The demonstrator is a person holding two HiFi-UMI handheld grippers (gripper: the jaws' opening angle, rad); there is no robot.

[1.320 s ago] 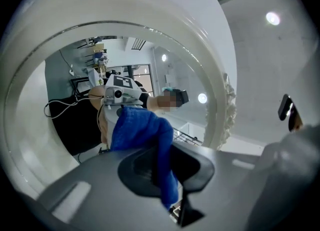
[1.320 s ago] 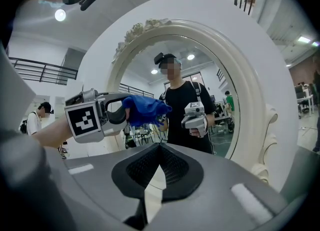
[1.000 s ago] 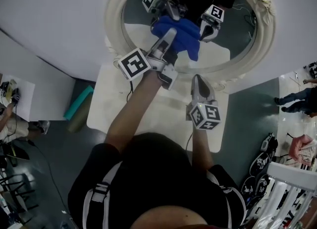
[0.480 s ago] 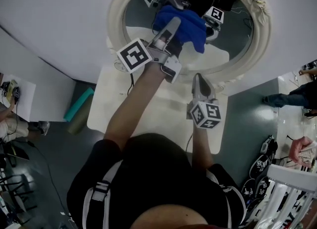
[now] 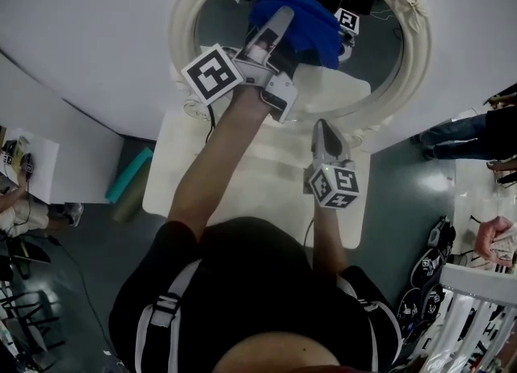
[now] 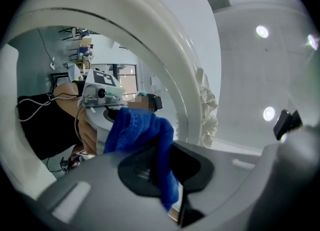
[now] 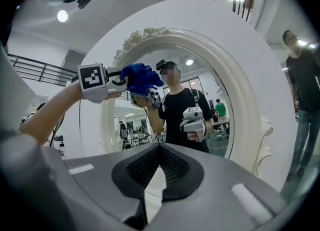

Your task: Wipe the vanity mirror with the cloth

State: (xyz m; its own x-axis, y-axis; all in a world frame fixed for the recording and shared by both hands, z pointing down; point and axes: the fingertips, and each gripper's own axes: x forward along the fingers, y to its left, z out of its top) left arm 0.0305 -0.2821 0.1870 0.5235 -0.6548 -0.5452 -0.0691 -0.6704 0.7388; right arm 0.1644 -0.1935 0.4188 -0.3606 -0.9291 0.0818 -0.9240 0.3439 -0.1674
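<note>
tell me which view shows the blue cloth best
The left gripper view: the cloth fills the centre, pinched in the left gripper. The head view shows it bunched at the mirror; the right gripper view shows it small, far off.

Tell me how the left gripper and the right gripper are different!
The left gripper has its jaws shut on the blue cloth; the right gripper has its jaws shut on nothing. The left gripper is raised to the mirror glass; the right gripper sits lower, over the white table. Both carry a marker cube.
</note>
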